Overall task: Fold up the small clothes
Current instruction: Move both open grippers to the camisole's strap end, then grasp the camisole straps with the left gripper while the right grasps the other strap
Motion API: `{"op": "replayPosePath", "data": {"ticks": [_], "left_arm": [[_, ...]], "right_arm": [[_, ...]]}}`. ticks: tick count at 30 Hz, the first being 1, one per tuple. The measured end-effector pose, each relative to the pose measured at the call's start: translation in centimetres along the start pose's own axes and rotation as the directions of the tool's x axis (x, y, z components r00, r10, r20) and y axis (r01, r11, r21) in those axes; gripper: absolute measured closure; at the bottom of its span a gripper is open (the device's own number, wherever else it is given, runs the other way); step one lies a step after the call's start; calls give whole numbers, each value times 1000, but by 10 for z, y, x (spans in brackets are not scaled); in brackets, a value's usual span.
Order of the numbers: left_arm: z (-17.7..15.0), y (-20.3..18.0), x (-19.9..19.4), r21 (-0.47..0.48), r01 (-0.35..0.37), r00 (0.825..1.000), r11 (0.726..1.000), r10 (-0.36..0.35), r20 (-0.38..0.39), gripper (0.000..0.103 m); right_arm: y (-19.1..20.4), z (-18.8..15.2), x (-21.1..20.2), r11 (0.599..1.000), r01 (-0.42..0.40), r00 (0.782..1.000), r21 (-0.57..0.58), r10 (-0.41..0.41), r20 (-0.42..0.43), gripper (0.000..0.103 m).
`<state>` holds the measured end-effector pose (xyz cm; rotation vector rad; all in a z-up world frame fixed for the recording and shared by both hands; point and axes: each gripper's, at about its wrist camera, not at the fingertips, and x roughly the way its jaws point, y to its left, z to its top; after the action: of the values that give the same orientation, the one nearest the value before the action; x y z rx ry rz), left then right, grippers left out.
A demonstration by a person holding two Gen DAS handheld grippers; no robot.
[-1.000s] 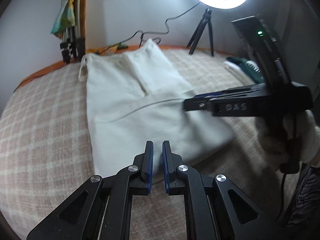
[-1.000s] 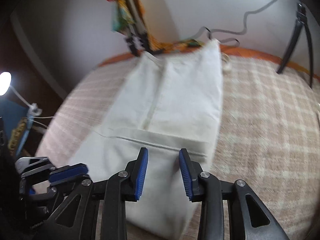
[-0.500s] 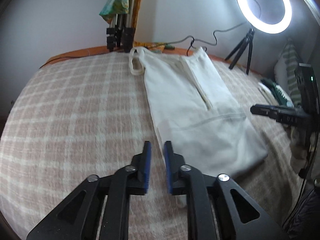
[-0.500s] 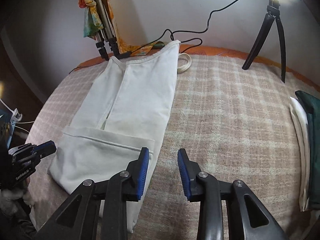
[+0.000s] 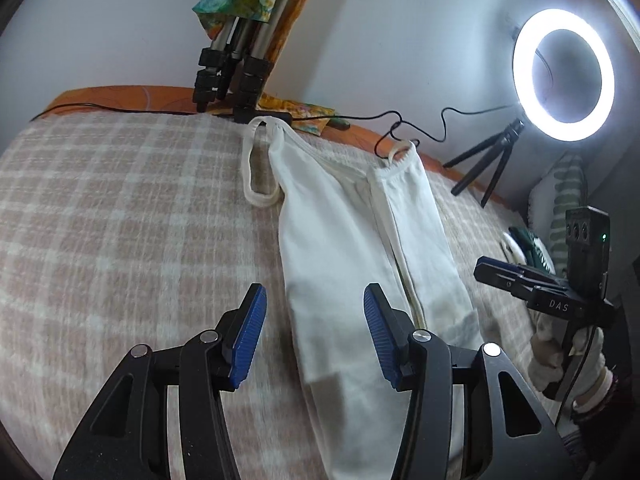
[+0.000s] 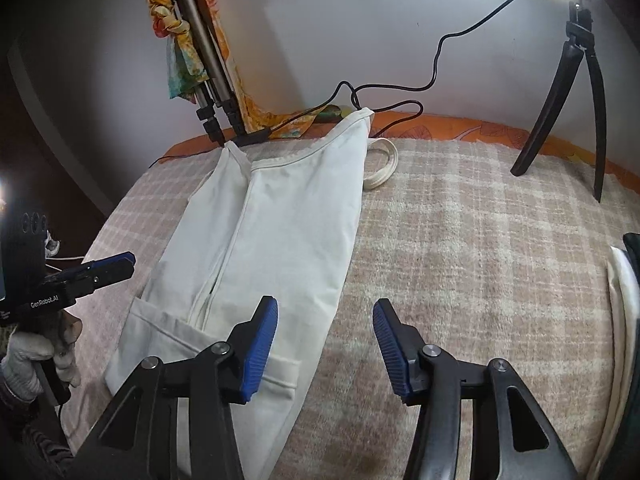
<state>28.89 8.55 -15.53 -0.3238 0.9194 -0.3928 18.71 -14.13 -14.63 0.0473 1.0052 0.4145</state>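
Observation:
A white tank top (image 5: pixel 340 240) lies folded lengthwise on the checked blanket (image 5: pixel 120 220), its straps toward the wall and its hem turned up at the near end. My left gripper (image 5: pixel 312 336) hovers above its near left edge, jaws opening, pads clear of the cloth. In the right wrist view the same top (image 6: pixel 280 232) runs from the wall to the near end. My right gripper (image 6: pixel 324 344) hangs over the top's right edge and the blanket (image 6: pixel 480 260), jaws opening, nothing pressed between them. Each gripper shows in the other's view, held by a gloved hand (image 5: pixel 560 352).
A lit ring light (image 5: pixel 564 80) on a small tripod stands at the back right. A bigger tripod (image 5: pixel 228 68) with a colourful scarf leans at the wall, a black cable (image 5: pixel 420 128) beside it. Folded white and green clothes (image 6: pixel 624 300) lie at the right edge.
Both grippers' jaws have spread apart. The left gripper swung left off the top's near end to its left edge. The right gripper drew right, off the cloth toward the blanket.

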Motion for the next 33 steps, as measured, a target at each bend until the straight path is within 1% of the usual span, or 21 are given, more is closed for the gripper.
{"op": "replayPosePath", "data": {"ticks": [2, 5, 8, 12, 15, 17, 19, 23, 28, 29, 30, 31, 32, 33], "left_arm": [[12, 3, 9, -13, 10, 1000, 1000, -10, -1, 53], [28, 5, 24, -4, 5, 1000, 1000, -5, -2, 53], [42, 10, 37, -16, 10, 1000, 1000, -10, 0, 53], [59, 15, 52, -7, -6, 1000, 1000, 6, -3, 53], [71, 19, 63, -20, 4, 1000, 1000, -4, -11, 53], [78, 22, 69, -30, 12, 1000, 999, -13, -15, 53], [83, 28, 74, -51, 17, 1000, 999, -18, -17, 53], [97, 38, 86, -98, 37, 999, 994, -39, -24, 53], [109, 39, 98, -112, 87, 995, 990, -91, -30, 53], [110, 39, 99, -106, 93, 995, 990, -96, -27, 54], [111, 38, 100, -101, 97, 995, 990, -100, -26, 56], [112, 37, 101, -90, 98, 995, 991, -101, -26, 58], [113, 34, 103, -76, 92, 995, 993, -94, -23, 62], [113, 33, 105, -66, 92, 995, 994, -94, -26, 77]], "right_arm": [[-5, 11, 6, 999, -40, 999, 18, 40, -5, 51], [-12, 26, 16, 995, -88, 996, 54, 89, -13, 51], [-22, 40, 25, 991, -113, 993, 65, 114, -10, 51], [-34, 61, 37, 986, -147, 989, 84, 148, -8, 51], [-44, 75, 47, 979, -177, 984, 102, 179, -11, 52], [-47, 82, 54, 974, -199, 979, 108, 202, -18, 55], [-49, 90, 61, 969, -219, 975, 114, 223, -21, 56], [-50, 106, 70, 964, -242, 969, 113, 245, -14, 56], [-50, 121, 82, 965, -242, 969, 106, 245, -19, 56], [-49, 123, 86, 966, -237, 970, 102, 241, -23, 57], [-48, 125, 89, 967, -233, 971, 100, 237, -29, 59], [-48, 126, 93, 968, -228, 972, 103, 233, -37, 62], [-48, 126, 96, 969, -225, 972, 107, 230, -42, 67], [-47, 126, 100, 969, -222, 972, 109, 228, -49, 70]]}}
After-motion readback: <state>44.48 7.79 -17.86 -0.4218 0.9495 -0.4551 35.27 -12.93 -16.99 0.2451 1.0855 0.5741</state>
